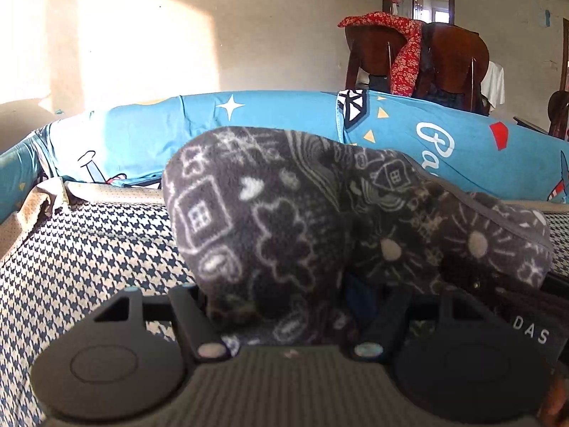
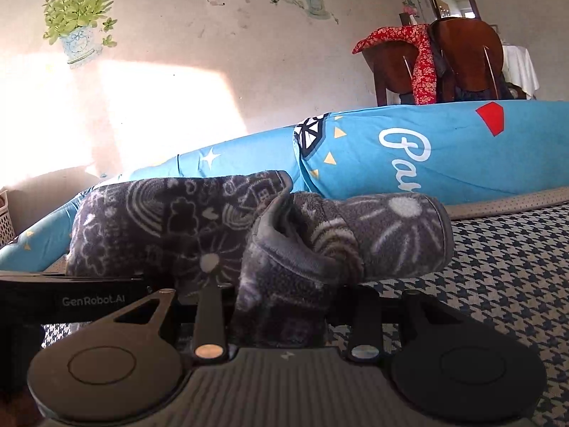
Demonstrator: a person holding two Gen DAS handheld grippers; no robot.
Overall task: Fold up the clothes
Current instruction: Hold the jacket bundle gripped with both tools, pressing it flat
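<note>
Fleece, dark grey with white doodle print — the garment (image 1: 284, 213) sat bunched up on the houndstooth-covered bed (image 1: 89, 249), filling the middle of both wrist views.

Left wrist view, left to right: sunlit wall (image 1: 142, 35), then the blue cartoon-print quilt (image 1: 266, 114) rolled along the far edge of the bed, then the wooden chairs (image 1: 455, 57) with a red floral cloth (image 1: 405, 53) draped over them. The left claw (image 1: 291, 306) was clamped on a thick wad of the fleece, jaws held apart by the cloth, which bulged up and over both of them. The fingertips were buried in fabric.

Right wrist view, left to right: a corner of a pale plastic basket (image 2: 5, 220) at the frame edge, the potted-plant wall sticker (image 2: 76, 21), the other gripper's black body with "GenRobot.AI" lettering low at left, the fleece (image 2: 160, 220), the blue quilt (image 2: 409, 149), the chairs (image 2: 469, 57) behind. The right claw (image 2: 284, 306) was also clamped on the garment — it gripped a folded hem edge, with a rolled part of the fleece hanging out to the right over the bed (image 2: 498, 267). Both claws sat close side by side on the same bundle.
</note>
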